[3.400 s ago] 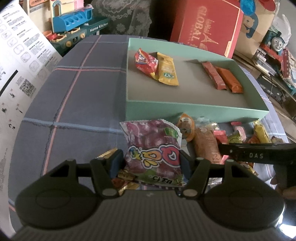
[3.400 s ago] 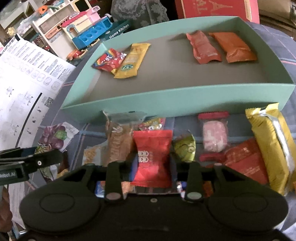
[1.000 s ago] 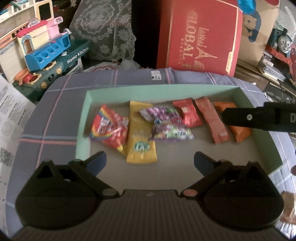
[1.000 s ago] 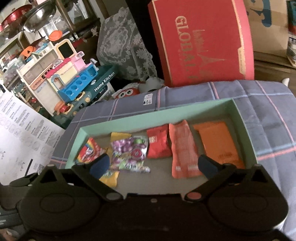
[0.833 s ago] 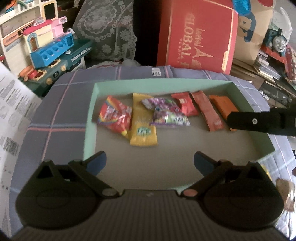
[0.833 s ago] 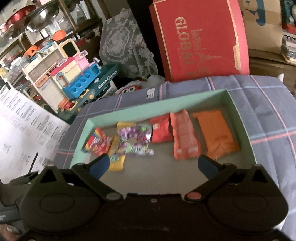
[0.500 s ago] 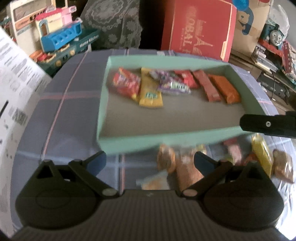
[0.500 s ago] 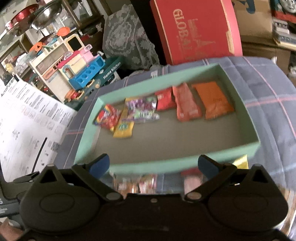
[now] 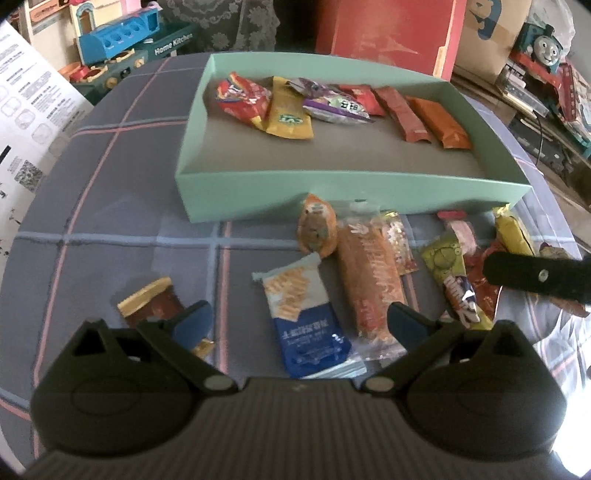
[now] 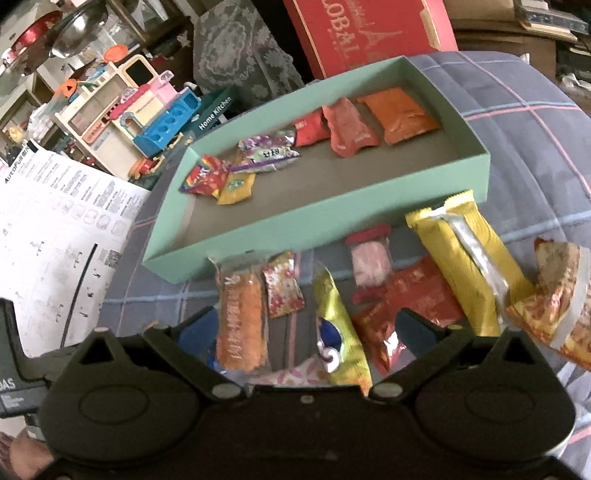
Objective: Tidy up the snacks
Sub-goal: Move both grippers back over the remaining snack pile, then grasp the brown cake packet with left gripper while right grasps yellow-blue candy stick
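Observation:
A mint green box (image 9: 347,188) (image 10: 314,225) holds several snacks along its far side, among them a purple grape candy bag (image 9: 332,103) (image 10: 267,151) and a small red packet (image 9: 360,96) (image 10: 310,129). Loose snacks lie on the cloth in front of it. My left gripper (image 9: 297,321) is open and empty above a blue and white cracker pack (image 9: 306,314), with an orange sausage pack (image 9: 369,280) to its right. My right gripper (image 10: 306,330) is open and empty above a yellow-green candy bar (image 10: 338,328) and the orange sausage pack (image 10: 242,325).
A brown and gold wrapper (image 9: 155,306) lies by my left finger. A long yellow bar (image 10: 465,251), a red pack (image 10: 410,306) and a pizza snack (image 10: 554,306) lie on the right. A printed sheet (image 10: 55,236), toy kitchen (image 10: 162,118) and red box (image 10: 369,33) surround the checked table.
Both grippers let go of the grape bag and the red packet in the box, then pulled back and down from over the box to the loose snacks in front of it.

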The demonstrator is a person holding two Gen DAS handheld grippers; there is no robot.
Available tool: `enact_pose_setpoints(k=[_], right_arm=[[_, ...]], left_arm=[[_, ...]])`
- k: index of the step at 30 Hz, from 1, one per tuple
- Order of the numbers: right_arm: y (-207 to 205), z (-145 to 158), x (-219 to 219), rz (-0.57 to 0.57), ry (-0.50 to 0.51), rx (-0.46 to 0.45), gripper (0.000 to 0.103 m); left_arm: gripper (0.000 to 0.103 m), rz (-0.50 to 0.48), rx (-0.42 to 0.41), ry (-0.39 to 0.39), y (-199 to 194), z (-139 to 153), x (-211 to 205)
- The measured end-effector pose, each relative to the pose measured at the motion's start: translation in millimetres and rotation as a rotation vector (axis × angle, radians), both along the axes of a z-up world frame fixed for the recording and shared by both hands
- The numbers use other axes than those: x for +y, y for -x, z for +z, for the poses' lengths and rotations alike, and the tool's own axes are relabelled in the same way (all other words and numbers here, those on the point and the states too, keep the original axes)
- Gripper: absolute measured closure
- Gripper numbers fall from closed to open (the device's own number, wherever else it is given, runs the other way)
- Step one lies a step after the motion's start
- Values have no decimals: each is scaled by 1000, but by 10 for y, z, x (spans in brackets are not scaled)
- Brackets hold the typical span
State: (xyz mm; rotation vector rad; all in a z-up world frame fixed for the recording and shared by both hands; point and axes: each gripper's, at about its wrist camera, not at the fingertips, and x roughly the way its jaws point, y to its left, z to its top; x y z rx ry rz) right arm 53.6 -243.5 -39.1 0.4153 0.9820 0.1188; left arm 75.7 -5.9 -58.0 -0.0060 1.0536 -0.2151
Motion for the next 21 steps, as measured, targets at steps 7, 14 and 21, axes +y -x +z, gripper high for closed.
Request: enact_pose_setpoints(k=[7, 14, 21], right_arm=[[65, -97, -162, -69, -46, 7, 12], [87, -152, -213, -92, -29, -4, 35], [92, -95, -81, -22, 21, -31, 58]], left_arm=[[5, -19, -11, 2, -65, -57, -231], [55, -113, -40, -10, -89, -106, -482], [64, -142, -19, 33, -91, -128, -377]])
